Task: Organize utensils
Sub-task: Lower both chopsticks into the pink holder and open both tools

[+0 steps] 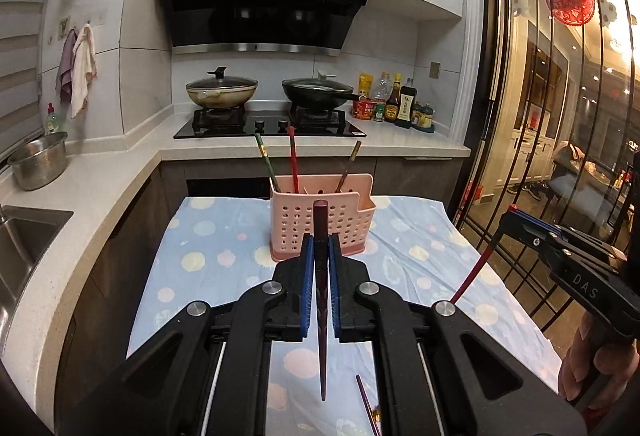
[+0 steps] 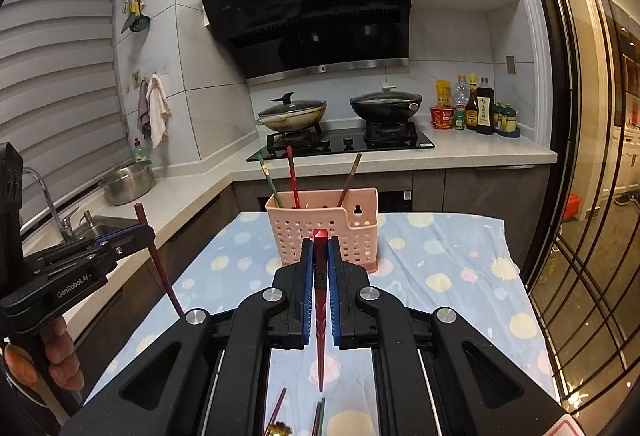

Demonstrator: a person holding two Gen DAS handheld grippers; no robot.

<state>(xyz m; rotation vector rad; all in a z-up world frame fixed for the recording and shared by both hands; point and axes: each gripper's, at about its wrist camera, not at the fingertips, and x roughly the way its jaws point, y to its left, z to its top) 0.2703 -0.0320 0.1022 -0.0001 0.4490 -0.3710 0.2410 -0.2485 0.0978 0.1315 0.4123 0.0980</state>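
Right now we hold one chopstick in each gripper above the cloth-covered table (image 1: 208,236). Our left gripper (image 1: 321,248) has its blue pads (image 1: 307,276) pressed against a dark maroon chopstick (image 1: 321,300), which runs nearly upright between them, blunt end up and pointed tip hanging down over the cloth. From the right wrist view we see the same left gripper (image 2: 132,236) off to the side, the maroon stick (image 2: 160,264) slanting through its closed tips.

Our right gripper (image 2: 320,252) is clamped the same way on a bright red chopstick (image 2: 321,316), square end up, tip pointing down toward the cloth. In the left wrist view that right gripper (image 1: 506,222) sits at the right edge, with the red stick (image 1: 472,276) angling down from it.

Straight ahead of both grippers stands the pink perforated utensil holder (image 1: 320,220) on the blue dotted cloth. Three chopsticks already lean inside it: a green one (image 1: 267,164) at the left, a red one (image 1: 294,160) beside it, and a brown one (image 1: 349,166) further right.

On the cloth close beneath us lie more loose chopsticks (image 2: 280,408), partly hidden by the gripper bodies. Behind the table we see the stove (image 1: 270,124) with two lidded pans.
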